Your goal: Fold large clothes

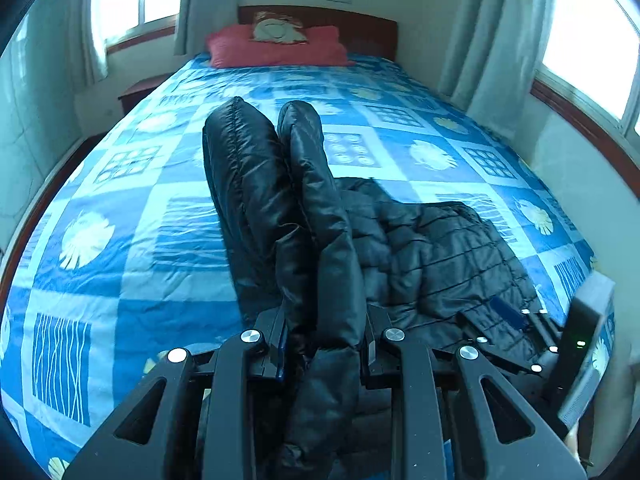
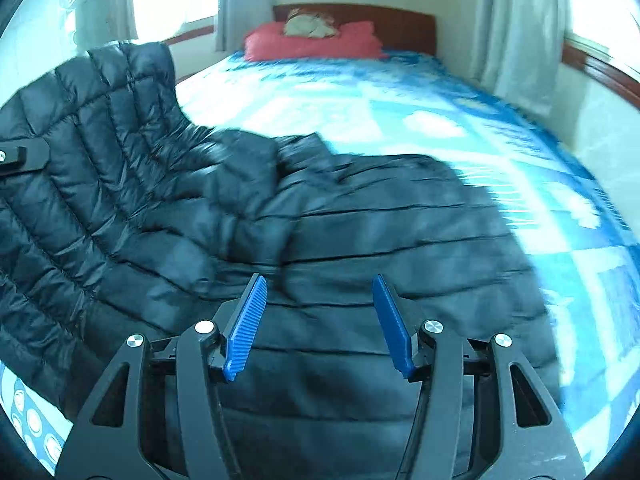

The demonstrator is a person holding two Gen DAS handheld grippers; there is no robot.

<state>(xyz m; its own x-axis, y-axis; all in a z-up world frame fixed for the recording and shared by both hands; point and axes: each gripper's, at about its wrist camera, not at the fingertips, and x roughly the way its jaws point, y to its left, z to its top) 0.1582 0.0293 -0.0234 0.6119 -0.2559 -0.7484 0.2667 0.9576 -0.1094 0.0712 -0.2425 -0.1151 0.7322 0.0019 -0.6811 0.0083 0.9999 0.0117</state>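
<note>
A black quilted puffer jacket (image 1: 432, 252) lies on the bed with the blue patterned cover (image 1: 132, 216). My left gripper (image 1: 324, 332) is shut on a thick fold of the jacket and lifts it, so the fold stands up in front of the camera. In the right wrist view the jacket (image 2: 360, 240) spreads flat under my right gripper (image 2: 318, 320), which is open and empty just above the fabric. The lifted part of the jacket (image 2: 100, 152) rises at the left there, with part of the left gripper at the far left edge. The right gripper also shows in the left wrist view (image 1: 520, 328).
A red pillow (image 1: 276, 48) with a pale bundle on it lies by the wooden headboard (image 1: 360, 24). Curtained windows stand on both sides. A wooden nightstand (image 1: 140, 92) is left of the bed. The wall runs along the bed's right edge.
</note>
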